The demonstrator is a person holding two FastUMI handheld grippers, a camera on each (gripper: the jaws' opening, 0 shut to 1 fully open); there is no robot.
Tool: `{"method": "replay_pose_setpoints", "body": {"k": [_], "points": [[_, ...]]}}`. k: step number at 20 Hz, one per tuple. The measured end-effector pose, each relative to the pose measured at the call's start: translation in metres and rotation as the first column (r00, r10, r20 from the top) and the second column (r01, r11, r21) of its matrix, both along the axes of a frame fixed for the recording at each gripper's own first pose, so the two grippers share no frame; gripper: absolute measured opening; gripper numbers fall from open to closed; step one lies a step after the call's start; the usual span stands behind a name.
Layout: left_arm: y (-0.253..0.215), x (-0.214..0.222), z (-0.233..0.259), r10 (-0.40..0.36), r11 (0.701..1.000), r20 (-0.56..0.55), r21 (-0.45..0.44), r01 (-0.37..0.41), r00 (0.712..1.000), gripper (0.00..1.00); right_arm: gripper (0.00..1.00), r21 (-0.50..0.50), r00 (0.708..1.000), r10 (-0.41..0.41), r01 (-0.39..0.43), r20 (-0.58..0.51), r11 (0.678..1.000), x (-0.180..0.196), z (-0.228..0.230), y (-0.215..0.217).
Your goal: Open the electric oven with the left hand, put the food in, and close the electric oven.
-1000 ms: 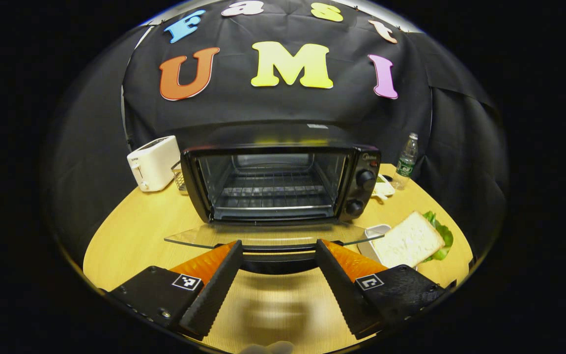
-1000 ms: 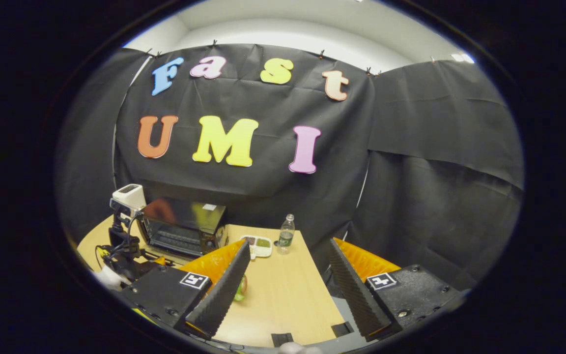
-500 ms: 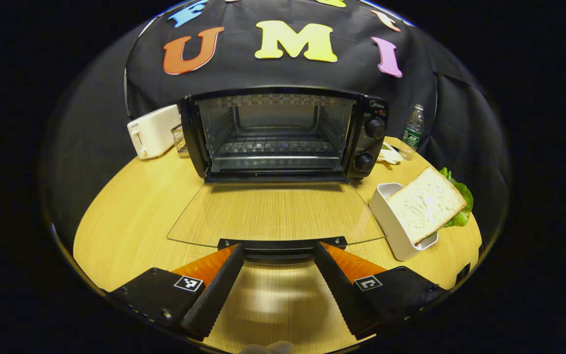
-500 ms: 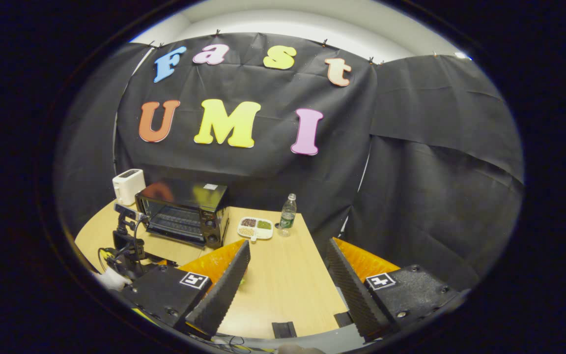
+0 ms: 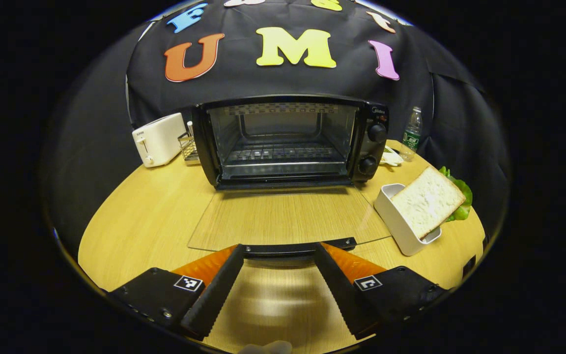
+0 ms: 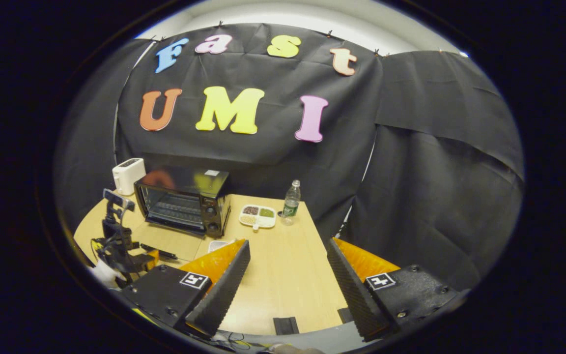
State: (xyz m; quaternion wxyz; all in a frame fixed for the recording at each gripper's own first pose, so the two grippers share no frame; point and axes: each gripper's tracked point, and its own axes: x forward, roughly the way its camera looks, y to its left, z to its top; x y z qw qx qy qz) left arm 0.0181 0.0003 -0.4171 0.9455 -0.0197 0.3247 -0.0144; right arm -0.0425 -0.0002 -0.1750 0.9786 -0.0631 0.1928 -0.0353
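The black electric oven [image 5: 288, 140] stands open at the back of the table, its wire rack bare. Its glass door [image 5: 288, 219] lies flat toward me, and the black door handle [image 5: 297, 249] runs across just beyond my fingertips. My left gripper [image 5: 279, 250] is open, one finger on each side of the handle's middle, pressing on nothing. A slice of white bread [image 5: 428, 199] leans on a white container [image 5: 398, 221] with lettuce [image 5: 460, 196] behind it, right of the door. My right gripper [image 6: 288, 246] hangs open and holds nothing above the table's right part, far from the oven [image 6: 182, 199].
A white toaster [image 5: 157, 139] and a small wire rack [image 5: 188, 147] stand left of the oven. A water bottle [image 5: 412, 132] and a white divided tray [image 6: 259, 216] sit at the back right. The wooden table [image 5: 140, 216] has bare surface left of the door.
The oven door has swung from half lowered to flat on the table. My left gripper followed the handle down and drew back a little. The right gripper view has tilted down slightly.
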Motion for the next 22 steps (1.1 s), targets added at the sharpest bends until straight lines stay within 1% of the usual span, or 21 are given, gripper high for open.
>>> {"method": "replay_pose_setpoints", "body": {"k": [2, 3, 4, 5, 7, 9, 11, 13, 14, 17, 19, 20, 22], "points": [[0.006, -0.002, 0.021, 0.006, 1.000, 0.039, -0.004, -0.006, 0.999, 0.96, 0.96, 0.037, 0.998, 0.041, -0.040, -0.037, 0.999, 0.010, -0.019, 0.006], [0.013, -0.003, 0.034, 0.014, 1.000, 0.059, 0.005, -0.014, 0.998, 0.96, 1.00, 0.065, 0.996, 0.064, -0.060, -0.064, 0.996, 0.017, -0.031, 0.009], [0.018, -0.004, 0.048, 0.020, 1.000, 0.085, 0.005, -0.020, 0.996, 0.96, 0.96, 0.096, 0.992, 0.091, -0.083, -0.086, 0.992, 0.024, -0.044, 0.013], [0.021, -0.006, 0.061, 0.029, 1.000, 0.104, 0.003, -0.029, 0.994, 0.96, 0.96, 0.127, 0.987, 0.118, -0.104, -0.110, 0.986, 0.031, -0.056, 0.018], [0.023, -0.012, 0.087, 0.039, 0.999, 0.141, -0.014, -0.037, 0.989, 0.96, 0.96, 0.189, 0.973, 0.172, -0.141, -0.155, 0.972, 0.048, -0.084, 0.026], [0.024, -0.015, 0.119, 0.044, 0.999, 0.194, -0.015, -0.042, 0.980, 0.95, 0.96, 0.252, 0.951, 0.230, -0.176, -0.205, 0.952, 0.062, -0.112, 0.036], [0.023, -0.017, 0.153, 0.046, 0.999, 0.253, -0.004, -0.046, 0.967, 0.96, 0.95, 0.315, 0.921, 0.292, -0.206, -0.257, 0.926, 0.078, -0.141, 0.048], [0.019, -0.019, 0.184, 0.038, 0.999, 0.310, 0.006, -0.042, 0.950, 0.95, 0.89, 0.379, 0.887, 0.348, -0.224, -0.302, 0.898, 0.095, -0.163, 0.057], [0.014, -0.019, 0.199, 0.036, 0.999, 0.335, -0.003, -0.037, 0.942, 0.95, 0.86, 0.423, 0.869, 0.382, -0.232, -0.315, 0.876, 0.103, -0.171, 0.063], [0.010, -0.020, 0.238, 0.058, 0.998, 0.378, -0.014, -0.057, 0.924, 0.95, 0.84, 0.517, 0.808, 0.470, -0.249, -0.355, 0.819, 0.124, -0.191, 0.079], [0.011, -0.017, 0.256, 0.077, 0.997, 0.393, -0.011, -0.079, 0.916, 0.95, 0.82, 0.537, 0.779, 0.498, -0.252, -0.381, 0.805, 0.140, -0.202, 0.082], [0.009, -0.015, 0.263, 0.084, 0.996, 0.404, -0.009, -0.087, 0.911, 0.95, 0.82, 0.551, 0.767, 0.510, -0.249, -0.390, 0.796, 0.147, -0.207, 0.084], [0.003, -0.012, 0.271, 0.090, 0.995, 0.409, -0.003, -0.098, 0.908, 0.95, 0.82, 0.591, 0.732, 0.545, -0.242, -0.409, 0.769, 0.158, -0.215, 0.090]]}}
